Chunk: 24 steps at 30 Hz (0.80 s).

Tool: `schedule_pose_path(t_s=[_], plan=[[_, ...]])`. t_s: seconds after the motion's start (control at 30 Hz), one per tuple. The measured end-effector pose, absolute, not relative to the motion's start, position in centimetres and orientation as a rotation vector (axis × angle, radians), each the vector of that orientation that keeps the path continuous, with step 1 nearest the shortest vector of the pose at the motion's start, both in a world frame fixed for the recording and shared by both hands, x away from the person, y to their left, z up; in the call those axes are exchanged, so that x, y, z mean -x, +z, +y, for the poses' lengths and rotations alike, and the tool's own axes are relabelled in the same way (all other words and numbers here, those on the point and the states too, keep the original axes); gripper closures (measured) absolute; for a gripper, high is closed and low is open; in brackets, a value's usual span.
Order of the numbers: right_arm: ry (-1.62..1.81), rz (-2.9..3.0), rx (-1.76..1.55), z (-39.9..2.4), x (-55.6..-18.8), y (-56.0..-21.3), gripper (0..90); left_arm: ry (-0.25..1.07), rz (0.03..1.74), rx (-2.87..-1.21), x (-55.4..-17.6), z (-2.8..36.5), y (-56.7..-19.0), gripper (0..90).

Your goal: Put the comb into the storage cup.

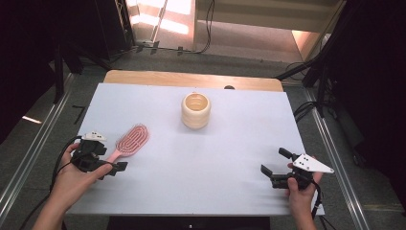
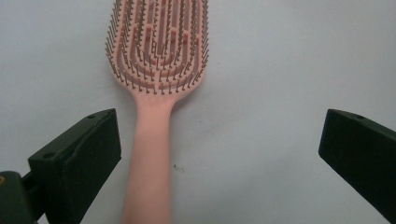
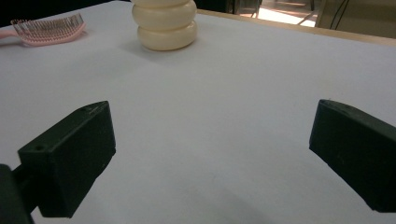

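Left gripper (image 1: 111,158) released over the handle of the pink hairbrush (image 1: 130,141); right gripper (image 1: 274,167) idle and wide.

The left hand (image 1: 76,179) comes in from the near left edge of the white table (image 1: 230,143), wrist angled inward, its jaws spread wide: in the left gripper view the hairbrush lies flat, bristles up, handle just inside the left jaw and touching neither, head stretching away ahead. The right hand (image 1: 301,191) holds its gripper low at the near right, jaws parted with nothing between them, aimed across the table; the cream ridged cup (image 1: 196,110) stands well ahead of it, left of centre.
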State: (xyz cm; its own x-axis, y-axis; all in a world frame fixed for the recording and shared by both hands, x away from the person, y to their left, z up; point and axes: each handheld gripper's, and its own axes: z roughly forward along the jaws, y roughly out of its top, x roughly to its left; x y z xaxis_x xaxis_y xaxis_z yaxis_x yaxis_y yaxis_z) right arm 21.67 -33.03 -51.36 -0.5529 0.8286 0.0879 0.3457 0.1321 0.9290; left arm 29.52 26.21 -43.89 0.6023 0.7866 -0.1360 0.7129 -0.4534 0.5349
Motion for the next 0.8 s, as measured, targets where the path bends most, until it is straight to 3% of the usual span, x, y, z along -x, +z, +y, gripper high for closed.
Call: schedule_pose_path(t_s=[0.37, 0.43, 0.6, 0.8], plan=[[1.415, 1.962, -1.128, -33.0, -21.7, -51.4, 0.0, 0.168, 1.261, -2.438, -32.3, 26.0, -44.7, 8.0], [1.414, 1.964, -1.127, -33.0, -21.7, -51.4, 0.0, 0.149, 1.262, -2.468, -32.6, 25.9, -45.1, 14.9], [1.416, 1.963, -1.132, -33.0, -21.7, -51.4, 0.0, 0.121, 1.271, -2.514, -33.2, 25.8, -45.8, 17.9], [1.415, 1.962, -1.133, -33.0, -21.7, -51.4, 0.0, 0.094, 1.277, -2.542, -33.6, 25.8, -46.1, 37.0]])
